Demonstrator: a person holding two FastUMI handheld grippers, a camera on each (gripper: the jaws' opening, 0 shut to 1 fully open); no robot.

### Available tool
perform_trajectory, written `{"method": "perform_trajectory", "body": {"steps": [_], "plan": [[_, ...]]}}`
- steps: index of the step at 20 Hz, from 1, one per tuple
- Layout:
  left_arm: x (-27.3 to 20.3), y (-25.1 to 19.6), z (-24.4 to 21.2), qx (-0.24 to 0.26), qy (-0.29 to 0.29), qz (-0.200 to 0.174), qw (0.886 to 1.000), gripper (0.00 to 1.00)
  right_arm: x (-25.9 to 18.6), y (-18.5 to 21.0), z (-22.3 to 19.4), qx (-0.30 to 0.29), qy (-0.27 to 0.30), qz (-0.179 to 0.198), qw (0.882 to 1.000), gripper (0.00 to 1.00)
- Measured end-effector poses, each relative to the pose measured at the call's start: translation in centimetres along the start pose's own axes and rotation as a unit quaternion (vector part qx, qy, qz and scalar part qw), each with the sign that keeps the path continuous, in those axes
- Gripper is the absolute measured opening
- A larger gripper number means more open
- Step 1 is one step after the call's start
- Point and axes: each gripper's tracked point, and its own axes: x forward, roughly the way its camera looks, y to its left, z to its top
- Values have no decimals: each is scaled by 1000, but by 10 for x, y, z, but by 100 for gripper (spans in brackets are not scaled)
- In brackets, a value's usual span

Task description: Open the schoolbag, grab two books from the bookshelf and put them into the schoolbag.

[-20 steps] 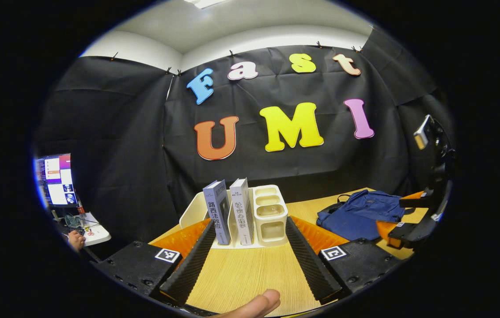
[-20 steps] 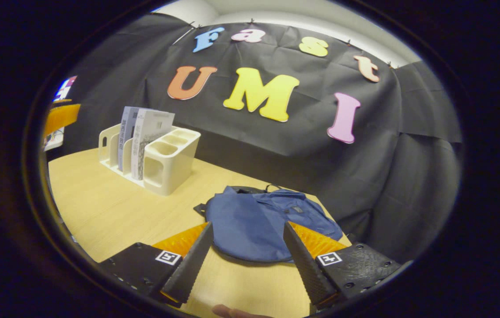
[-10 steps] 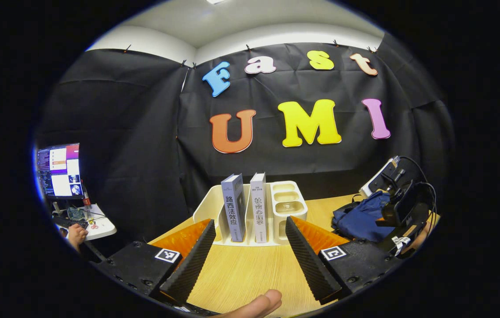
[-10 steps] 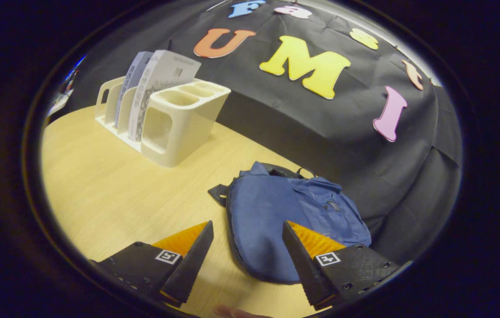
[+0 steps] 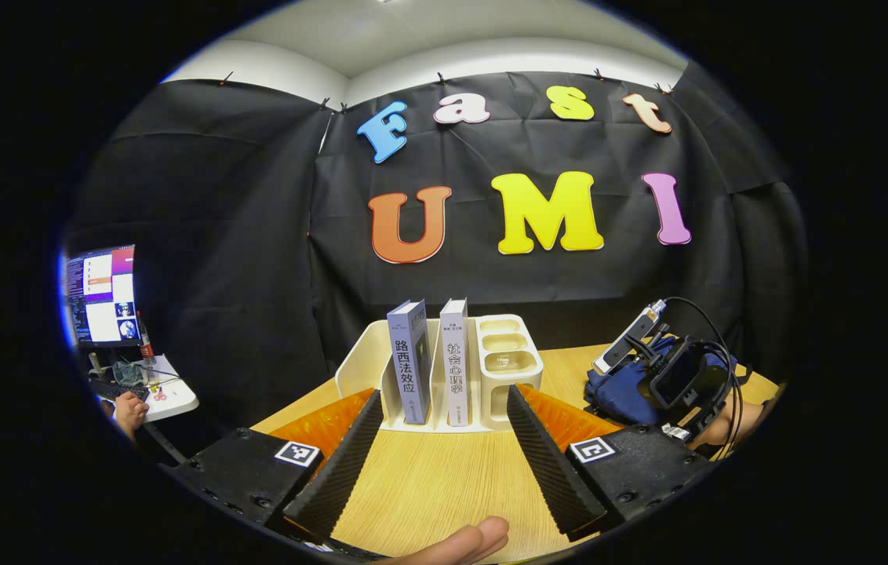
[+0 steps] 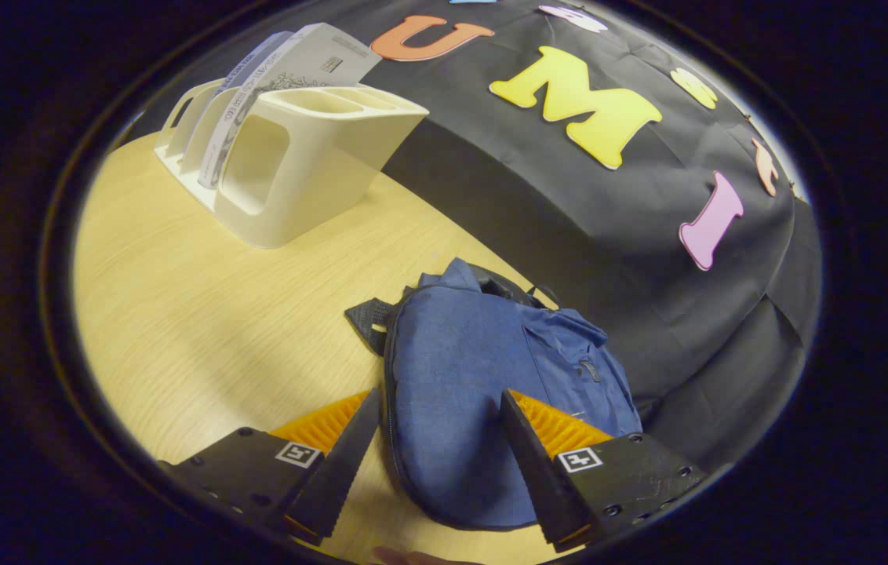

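Two upright books (image 5: 432,361) stand in a cream bookshelf rack (image 5: 503,357) straight ahead in the left gripper view; my left gripper (image 5: 438,455) is open, short of the rack, nothing between its fingers. The blue schoolbag (image 6: 475,384) lies flat and closed on the wooden table (image 6: 201,306). In the right gripper view my right gripper (image 6: 436,459) is open just above the bag's near end. The rack (image 6: 295,165) and books (image 6: 279,86) stand at the upper left of that view. The left gripper view has the right gripper (image 5: 679,377) over the bag (image 5: 616,392).
A monitor (image 5: 99,294) and a small white side table (image 5: 158,392) with a person's hand (image 5: 126,408) stand off the table's left. A fingertip (image 5: 460,545) shows at the bottom edge. Black cloth walls close the back and right.
My right gripper has dropped lower and moved forward over the schoolbag. The left gripper has shifted a little, so the rack sits nearer the middle between its fingers.
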Motion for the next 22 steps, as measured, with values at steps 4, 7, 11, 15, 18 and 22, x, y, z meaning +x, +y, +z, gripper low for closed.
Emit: {"method": "perform_trajectory", "body": {"steps": [4,7,11,15,18,22], "plan": [[3,-2,-6,-3,11,-4,1000,99,8,-7,0,-11,19,-23,999,90],[3,-1,-5,0,10,-3,1000,100,1,-17,7,-11,16,-33,999,86],[4,1,-7,-8,14,0,1000,99,-3,-39,20,-8,11,-55,998,74],[3,0,-7,-15,14,-5,1000,100,16,-51,21,-13,31,-75,997,60],[5,1,-8,-15,16,-4,1000,100,11,-68,35,-15,17,-85,996,23],[10,3,-17,-20,30,2,999,100,14,-92,43,41,34,-48,997,7]]}}
